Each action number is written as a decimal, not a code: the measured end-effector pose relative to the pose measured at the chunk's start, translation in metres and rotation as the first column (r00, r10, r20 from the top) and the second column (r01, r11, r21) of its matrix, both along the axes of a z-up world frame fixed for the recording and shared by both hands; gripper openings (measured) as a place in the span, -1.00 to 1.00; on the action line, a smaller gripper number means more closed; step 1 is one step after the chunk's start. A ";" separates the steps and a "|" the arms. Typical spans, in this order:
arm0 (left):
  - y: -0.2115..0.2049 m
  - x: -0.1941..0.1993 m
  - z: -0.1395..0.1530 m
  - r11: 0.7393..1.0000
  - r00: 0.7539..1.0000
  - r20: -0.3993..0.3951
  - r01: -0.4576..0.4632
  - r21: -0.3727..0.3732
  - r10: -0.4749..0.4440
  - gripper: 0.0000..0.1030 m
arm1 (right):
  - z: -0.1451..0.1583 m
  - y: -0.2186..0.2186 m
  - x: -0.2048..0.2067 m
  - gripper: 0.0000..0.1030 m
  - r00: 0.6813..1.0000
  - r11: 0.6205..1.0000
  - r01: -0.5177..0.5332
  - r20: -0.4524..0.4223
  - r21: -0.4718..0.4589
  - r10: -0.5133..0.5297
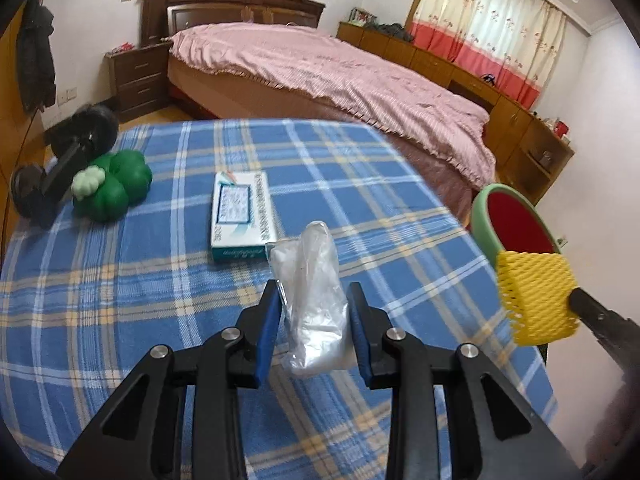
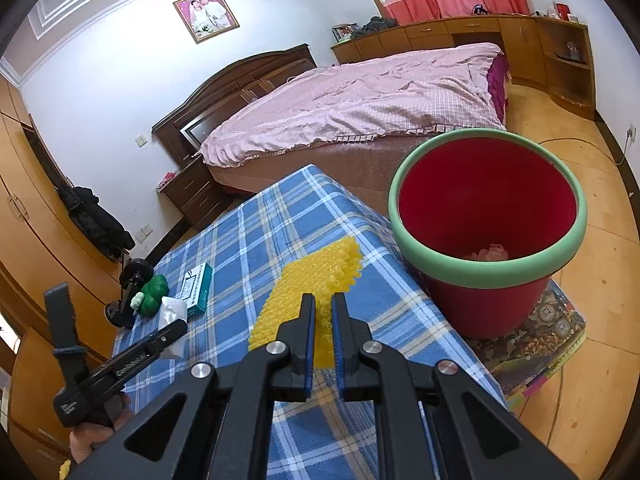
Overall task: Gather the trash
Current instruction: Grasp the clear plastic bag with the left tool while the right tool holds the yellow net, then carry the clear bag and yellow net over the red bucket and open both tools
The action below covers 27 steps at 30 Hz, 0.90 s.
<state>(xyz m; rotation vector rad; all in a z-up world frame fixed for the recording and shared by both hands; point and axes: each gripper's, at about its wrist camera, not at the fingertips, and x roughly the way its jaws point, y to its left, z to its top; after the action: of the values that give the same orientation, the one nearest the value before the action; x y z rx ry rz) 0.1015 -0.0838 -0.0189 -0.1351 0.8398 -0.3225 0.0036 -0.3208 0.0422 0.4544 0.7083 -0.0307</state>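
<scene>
Over the plaid-clothed desk [image 1: 120, 300], left tongs [image 1: 314, 320] pinch a crinkled clear plastic bag [image 1: 316, 312]; right tongs [image 2: 323, 336] clamp yellow foam netting [image 2: 304, 284].

Blue plaid tablecloth [image 1: 160, 300] as landmark. Green clover-shaped toy [image 1: 114, 186] at its far-left corner. White-teal rectangular carton [image 1: 242, 216] mid-cloth.

Bare plaid tabletop [image 1: 120, 300] left of left tongs [image 1: 314, 300]. Box [image 1: 242, 216], green toy [image 1: 114, 186], black dumbbell [image 1: 64, 160] block far side. Red bucket [image 2: 486, 236] open-topped at right edge.
</scene>
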 end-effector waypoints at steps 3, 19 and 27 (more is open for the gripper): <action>-0.007 -0.002 0.011 1.000 1.000 0.016 0.026 -0.013 -0.026 -0.34 | 0.004 -0.001 -0.001 -0.81 1.000 1.000 0.000 0.013 -0.007 0.000; -0.093 0.005 0.053 0.977 0.974 0.081 0.215 -0.016 -0.213 -0.34 | 0.025 -0.042 -0.006 -0.81 0.993 0.996 0.082 0.084 -0.044 -0.078; -0.144 0.010 0.057 0.954 0.950 0.084 0.301 0.003 -0.300 -0.34 | 0.022 -0.083 -0.009 -0.81 0.982 0.984 0.173 0.086 -0.051 -0.168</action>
<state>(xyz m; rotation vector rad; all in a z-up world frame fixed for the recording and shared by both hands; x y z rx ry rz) 0.1111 -0.2281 0.0384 -0.0015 0.7751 -0.6155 -0.0058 -0.4039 0.0638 0.4567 0.5856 -0.1927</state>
